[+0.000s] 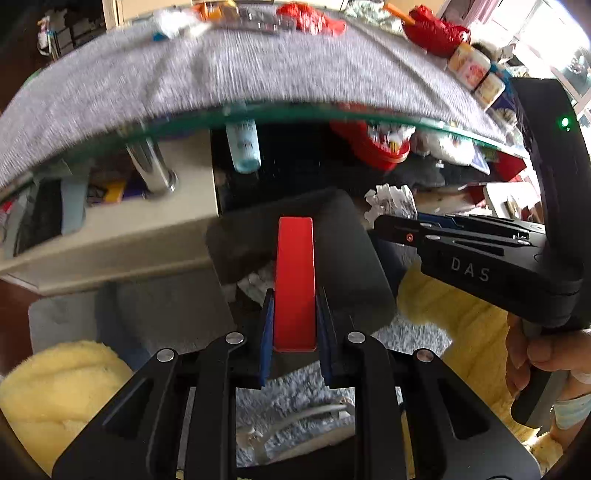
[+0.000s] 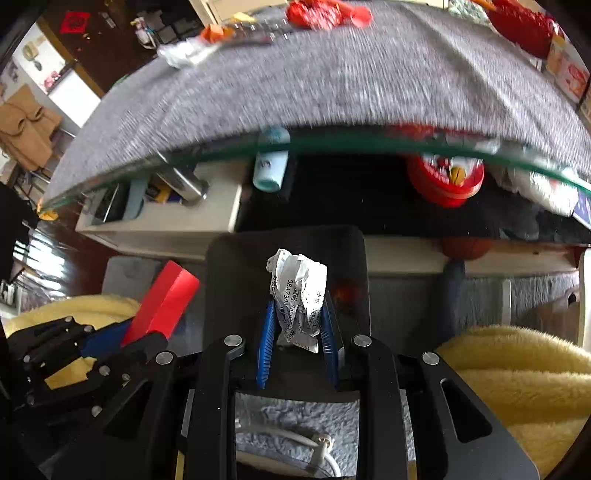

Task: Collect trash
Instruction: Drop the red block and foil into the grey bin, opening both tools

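We note a glass bench (image 1: 332, 112) draped with a grey cloth (image 1: 240, 70), its far edge littered with red wrappers (image 1: 310, 16) and a white crumpled scrap (image 2: 181, 53); below its near edge stands a dark bin (image 2: 236, 273) on the floor. Over the bin, the left hand-held gripper (image 1: 294, 325) is clenched on a flat red box (image 1: 295, 280). Just beside it, the right hand-held gripper (image 2: 297, 325) is clamped on a crumpled printed paper (image 2: 299, 291), held above the bin mouth.
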`<state>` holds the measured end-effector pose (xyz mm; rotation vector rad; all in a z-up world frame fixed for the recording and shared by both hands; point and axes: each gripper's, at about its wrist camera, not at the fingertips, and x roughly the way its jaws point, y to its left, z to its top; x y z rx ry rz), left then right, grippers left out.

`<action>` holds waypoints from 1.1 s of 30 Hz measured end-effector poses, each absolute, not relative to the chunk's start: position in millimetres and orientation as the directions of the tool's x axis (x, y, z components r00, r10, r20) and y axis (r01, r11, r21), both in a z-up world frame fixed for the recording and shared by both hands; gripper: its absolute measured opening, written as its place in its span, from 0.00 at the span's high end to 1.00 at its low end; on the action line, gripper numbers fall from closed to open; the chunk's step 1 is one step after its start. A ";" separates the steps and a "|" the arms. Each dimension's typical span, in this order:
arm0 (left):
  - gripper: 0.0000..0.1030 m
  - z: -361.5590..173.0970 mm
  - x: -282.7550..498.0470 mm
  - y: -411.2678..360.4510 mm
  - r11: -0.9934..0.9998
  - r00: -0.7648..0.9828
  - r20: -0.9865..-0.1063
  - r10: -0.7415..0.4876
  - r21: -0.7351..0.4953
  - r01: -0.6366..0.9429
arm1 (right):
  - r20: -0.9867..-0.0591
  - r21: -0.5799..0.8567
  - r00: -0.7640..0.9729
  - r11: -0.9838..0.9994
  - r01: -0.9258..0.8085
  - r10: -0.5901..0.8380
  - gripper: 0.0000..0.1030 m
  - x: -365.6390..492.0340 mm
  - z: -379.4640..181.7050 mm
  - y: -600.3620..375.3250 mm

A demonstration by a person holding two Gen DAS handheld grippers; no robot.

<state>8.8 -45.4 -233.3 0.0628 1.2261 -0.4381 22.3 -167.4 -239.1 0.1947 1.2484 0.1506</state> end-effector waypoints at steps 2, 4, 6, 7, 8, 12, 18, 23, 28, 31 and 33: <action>0.82 -241.4 7.7 -46.3 0.916 0.245 -0.927 -0.284 -0.187 0.356 | -0.928 0.230 0.300 0.973 -0.001 0.219 0.76 19.9 -243.8 -167.6; 0.82 -247.0 6.8 -46.6 0.917 0.231 -0.932 -0.280 -0.188 0.353 | -0.930 0.231 0.294 0.973 0.002 0.220 0.76 20.0 -245.6 -167.8; 0.82 -249.6 6.9 -45.9 0.916 0.218 -0.933 -0.286 -0.199 0.349 | -0.931 0.228 0.296 0.974 0.009 0.216 0.74 21.6 -245.3 -167.6; 0.82 -249.9 8.0 -45.1 0.916 0.215 -0.932 -0.291 -0.206 0.345 | -0.930 0.232 0.295 0.973 0.011 0.218 0.74 23.1 -245.5 -167.5; 0.81 -249.6 8.4 -46.0 0.916 0.215 -0.932 -0.293 -0.209 0.343 | -0.929 0.237 0.295 0.971 0.015 0.222 0.73 24.8 -244.8 -167.8; 0.75 -245.8 10.4 -44.7 0.915 0.222 -0.927 -0.302 -0.216 0.341 | -0.927 0.239 0.303 0.971 0.024 0.221 0.61 29.9 -240.3 -171.1; 0.68 -237.6 17.0 -33.6 0.929 0.256 -0.924 -0.284 -0.198 0.314 | -0.924 0.221 0.330 0.974 0.054 0.192 0.37 34.6 -232.6 -180.3; 0.60 -222.8 24.3 -24.6 0.937 0.298 -0.915 -0.273 -0.182 0.299 | -0.919 0.200 0.360 0.977 0.075 0.161 0.20 38.0 -220.3 -188.2; 0.54 -205.1 32.1 -19.6 0.939 0.335 -0.901 -0.275 -0.177 0.295 | -0.907 0.200 0.393 0.976 0.085 0.152 0.14 45.7 -201.5 -194.8; 0.51 -192.7 38.8 -16.8 0.939 0.359 -0.890 -0.281 -0.178 0.293 | -0.897 0.207 0.413 0.975 0.082 0.156 0.14 51.7 -189.1 -197.4; 0.49 -183.5 44.2 -15.1 0.940 0.377 -0.882 -0.282 -0.175 0.293 | -0.890 0.208 0.428 0.975 0.078 0.156 0.13 56.8 -180.2 -198.5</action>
